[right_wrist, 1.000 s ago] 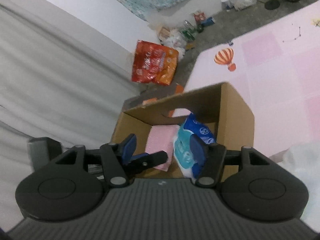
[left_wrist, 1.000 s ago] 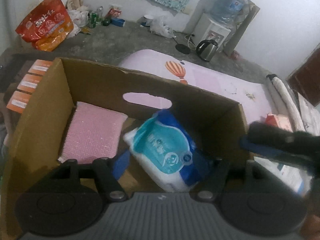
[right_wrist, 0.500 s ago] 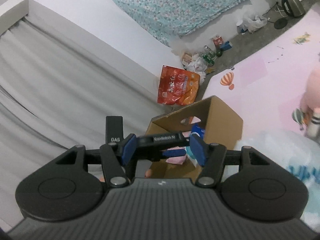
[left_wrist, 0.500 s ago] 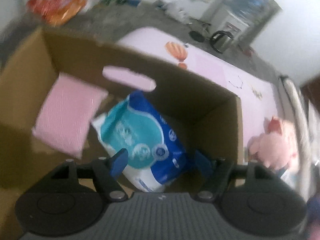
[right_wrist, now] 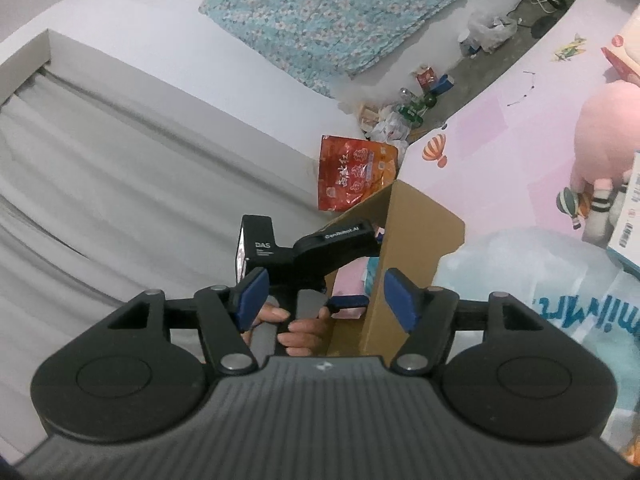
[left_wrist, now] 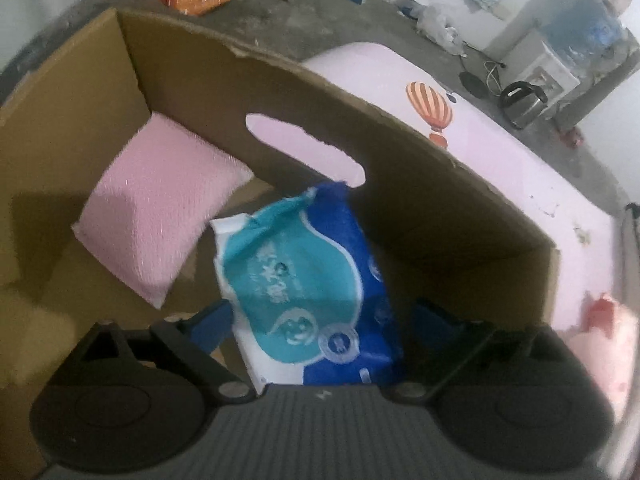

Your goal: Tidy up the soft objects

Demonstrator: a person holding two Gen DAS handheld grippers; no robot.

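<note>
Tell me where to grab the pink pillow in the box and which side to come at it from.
Take the pink pillow by its near lower corner, coming down from above through the open top of the cardboard box. It leans against the left wall with that corner free, while its right edge sits close to the blue tissue pack. Pinch across the soft thickness there.

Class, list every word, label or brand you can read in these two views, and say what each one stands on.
"DAS": black block on the left gripper.
Orange snack bag: large characters, too blurred to read.
Blue tissue pack: print too blurred.
Clear plastic bag: blue letters, not legible.
</note>
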